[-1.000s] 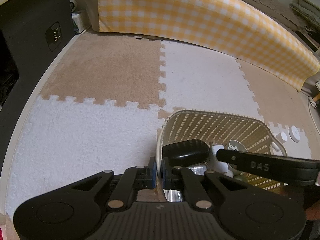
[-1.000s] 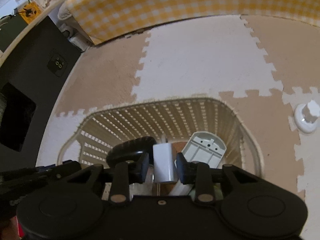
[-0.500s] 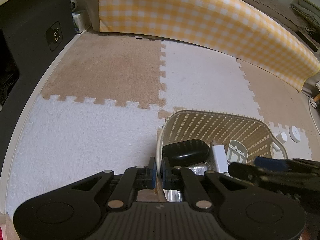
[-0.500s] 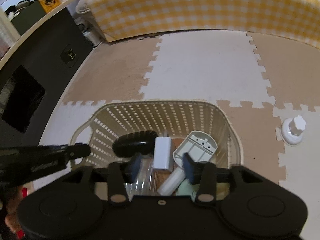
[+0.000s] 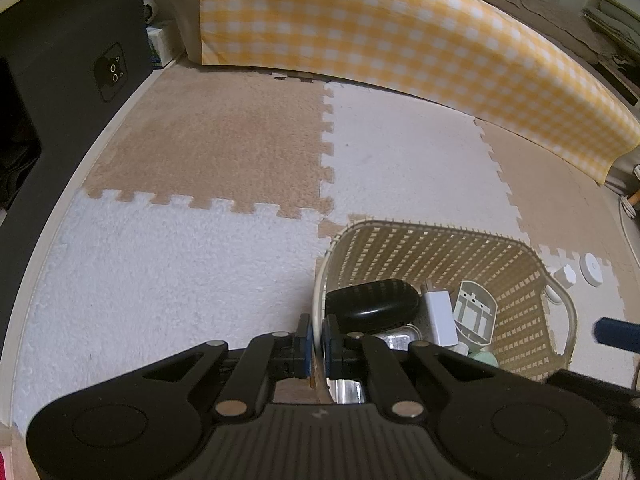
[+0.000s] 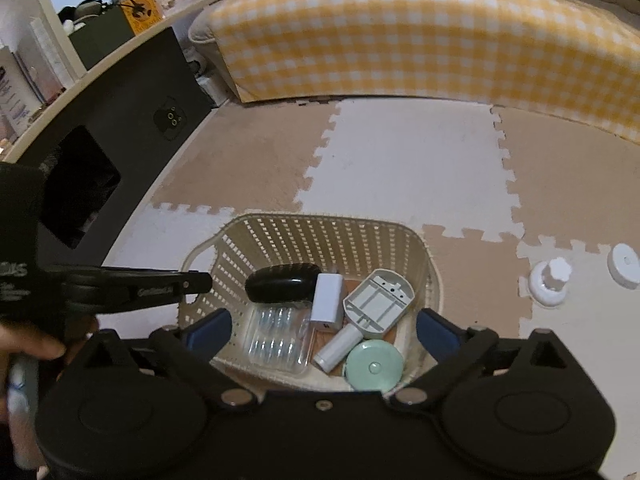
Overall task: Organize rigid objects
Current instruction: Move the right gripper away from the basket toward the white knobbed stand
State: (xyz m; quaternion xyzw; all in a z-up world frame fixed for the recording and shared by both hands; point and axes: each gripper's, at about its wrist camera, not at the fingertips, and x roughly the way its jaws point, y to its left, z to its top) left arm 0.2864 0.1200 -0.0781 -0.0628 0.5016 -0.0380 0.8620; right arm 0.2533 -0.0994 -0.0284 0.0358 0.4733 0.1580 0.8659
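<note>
Rising off the basket (image 6: pixel 320 228), the right gripper (image 6: pixel 324 326) has just been opening, jaws apart and empty; the white charger (image 6: pixel 327 298) is lying inside at center, probably light, stiff, slick, graspable across flat sides. The left gripper (image 5: pixel 316 338) is clamping the basket's rim.

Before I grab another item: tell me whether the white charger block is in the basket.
In. The white charger block lies inside the cream lattice basket.
</note>
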